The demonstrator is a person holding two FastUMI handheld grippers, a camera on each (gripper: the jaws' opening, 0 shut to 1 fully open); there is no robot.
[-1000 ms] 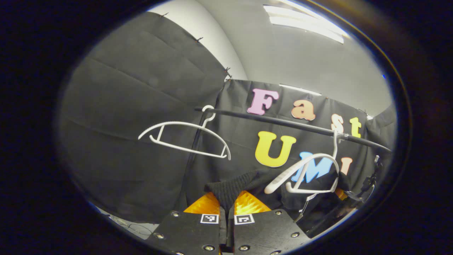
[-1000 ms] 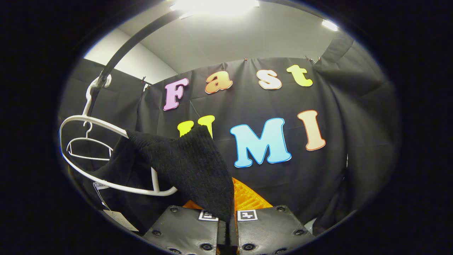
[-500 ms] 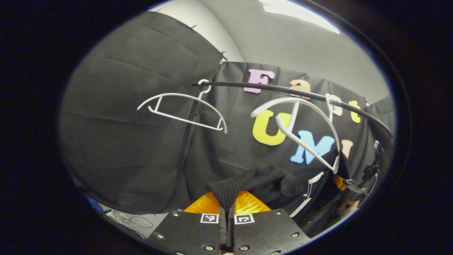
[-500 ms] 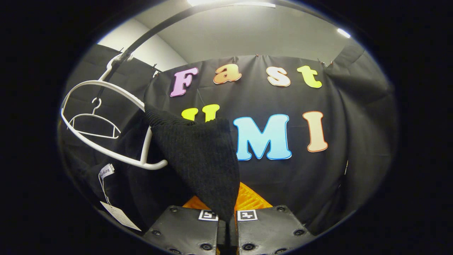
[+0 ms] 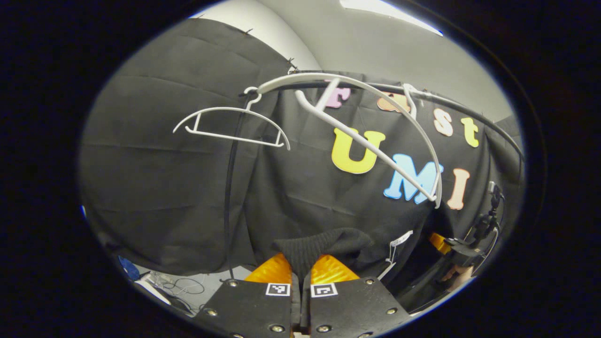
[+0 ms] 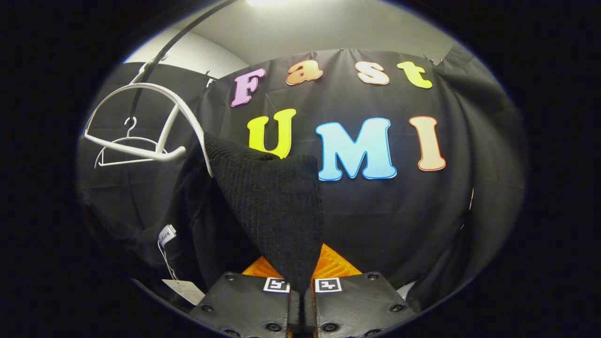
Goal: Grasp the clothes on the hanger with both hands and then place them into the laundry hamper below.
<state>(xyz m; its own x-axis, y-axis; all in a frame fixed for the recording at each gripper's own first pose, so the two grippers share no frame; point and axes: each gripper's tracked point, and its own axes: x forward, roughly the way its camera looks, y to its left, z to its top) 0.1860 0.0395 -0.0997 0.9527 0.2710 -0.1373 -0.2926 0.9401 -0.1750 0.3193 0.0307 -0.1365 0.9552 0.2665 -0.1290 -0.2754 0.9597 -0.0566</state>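
Knit grip: black ribbed knit garment is pinched at one edge in the jaws of our right gripper, and another bunched edge is pinched in the jaws of our left gripper; both pairs are pressed together on cloth

Garment position: it sags between the two grippers, below the rail; in the right gripper view its upper edge lies against the arm of the white hanger, and we cannot tell whether it is fully free

Snag risk: if a fold is hooked on that hanger arm, pulling down could drag the hanger off the rail or tear cloth from one pinch

Slip risk: each hold looks like a thin edge pinch, so we judge a jerk or uneven pull could let one side drop

Tag: a paper tag dangles on a thread and could catch on the hamper rim

Hanger tilt: in the left gripper view the near white hanger sits steeply tilted, so it may swing into us

Second hanger: a bare white hanger hangs further along the rail, well apart

Open room: space below the rail looks open; booth cloth closes the back and sides

Hamper: we cannot place it from here, so lowering goes blind

Cables: loose cables lie on the floor at lower left
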